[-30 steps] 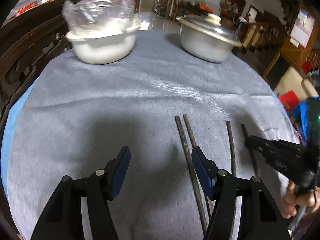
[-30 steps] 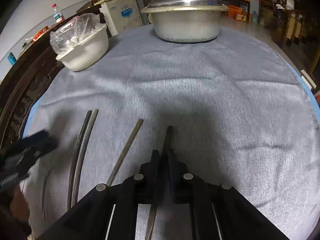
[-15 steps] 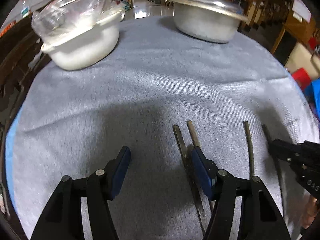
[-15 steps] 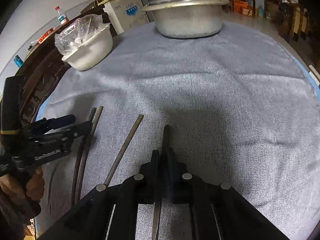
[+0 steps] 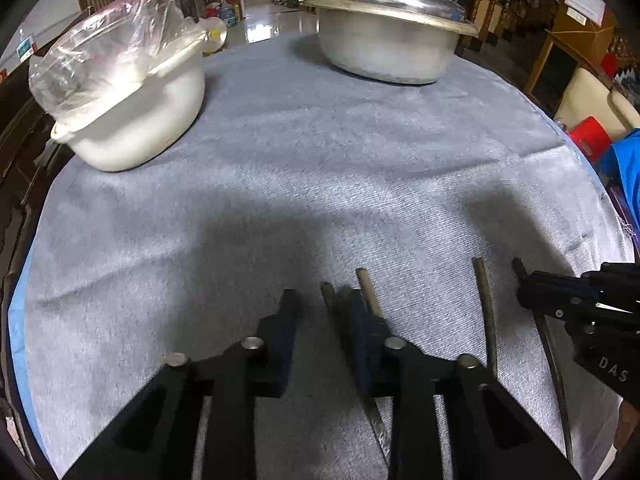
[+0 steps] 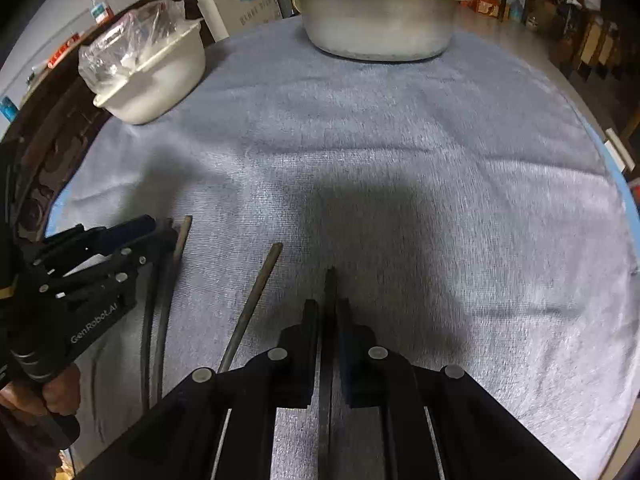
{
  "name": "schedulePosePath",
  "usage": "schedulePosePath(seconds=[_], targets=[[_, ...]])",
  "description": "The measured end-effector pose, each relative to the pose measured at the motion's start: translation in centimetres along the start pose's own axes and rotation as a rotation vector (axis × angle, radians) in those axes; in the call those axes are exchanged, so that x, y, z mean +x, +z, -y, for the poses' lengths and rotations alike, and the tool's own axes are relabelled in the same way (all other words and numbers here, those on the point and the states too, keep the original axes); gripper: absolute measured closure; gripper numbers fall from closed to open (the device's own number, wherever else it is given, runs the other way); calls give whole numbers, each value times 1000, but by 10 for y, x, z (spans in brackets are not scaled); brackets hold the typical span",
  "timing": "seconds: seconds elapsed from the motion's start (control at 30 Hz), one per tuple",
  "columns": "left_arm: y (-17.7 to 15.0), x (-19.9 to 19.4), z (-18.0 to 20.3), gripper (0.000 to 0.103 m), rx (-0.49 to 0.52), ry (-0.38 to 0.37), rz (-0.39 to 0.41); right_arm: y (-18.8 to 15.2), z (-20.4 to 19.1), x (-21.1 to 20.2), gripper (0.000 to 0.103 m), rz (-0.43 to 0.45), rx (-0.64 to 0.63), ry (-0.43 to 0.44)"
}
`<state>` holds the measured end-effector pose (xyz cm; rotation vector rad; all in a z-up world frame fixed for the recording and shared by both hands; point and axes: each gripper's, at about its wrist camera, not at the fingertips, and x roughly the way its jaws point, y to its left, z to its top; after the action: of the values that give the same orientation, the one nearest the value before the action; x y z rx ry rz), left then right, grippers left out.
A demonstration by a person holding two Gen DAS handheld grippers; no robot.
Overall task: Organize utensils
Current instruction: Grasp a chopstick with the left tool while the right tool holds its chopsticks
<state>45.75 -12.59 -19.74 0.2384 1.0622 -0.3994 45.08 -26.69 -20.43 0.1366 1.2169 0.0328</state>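
Several dark chopsticks lie side by side on the grey cloth point(image 5: 320, 152). My left gripper point(image 5: 320, 300) hangs over the leftmost pair, its jaws closing. One chopstick point(image 5: 327, 290) lies in the gap beside the right finger with the pads clear of it, and its mate point(image 5: 366, 284) lies just outside that finger. A third chopstick point(image 5: 484, 304) lies loose further right. My right gripper point(image 6: 328, 308) is shut on the fourth chopstick point(image 6: 330, 280), whose tip pokes out ahead. The right wrist view shows the left gripper point(image 6: 160, 229) over the pair point(image 6: 160, 320).
A white bowl point(image 5: 132, 120) holding a clear plastic bag stands at the back left. A lidded metal pot point(image 5: 384, 48) stands at the back right. Dark wooden furniture borders the table on the left, and the cloth's edge point(image 5: 592, 184) drops off at the right.
The left gripper's jaws have narrowed from wide apart to a small gap around one chopstick of the left pair. It shifted towards that pair. The right gripper stays shut on its chopstick.
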Motion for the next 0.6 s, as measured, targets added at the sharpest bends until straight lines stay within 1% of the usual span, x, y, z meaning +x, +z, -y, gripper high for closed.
schedulePosePath(seconds=[0.1,0.27,0.47,0.53,0.6], targets=[[-2,0,1,92,5,-6,14,0,-4,0,93,3,-18,-23],[-7,-3,-4,98,-26,-38,21,-6,-1,-1,96,32,-8,-8],[-26,-13,-19,98,-112,-56,26,-22,11,-10,96,76,58,49],[-37,-24,-26,98,-147,-57,44,-30,15,-19,96,99,72,68],[-46,-39,-29,98,-165,-64,80,-37,19,-32,96,132,90,102]])
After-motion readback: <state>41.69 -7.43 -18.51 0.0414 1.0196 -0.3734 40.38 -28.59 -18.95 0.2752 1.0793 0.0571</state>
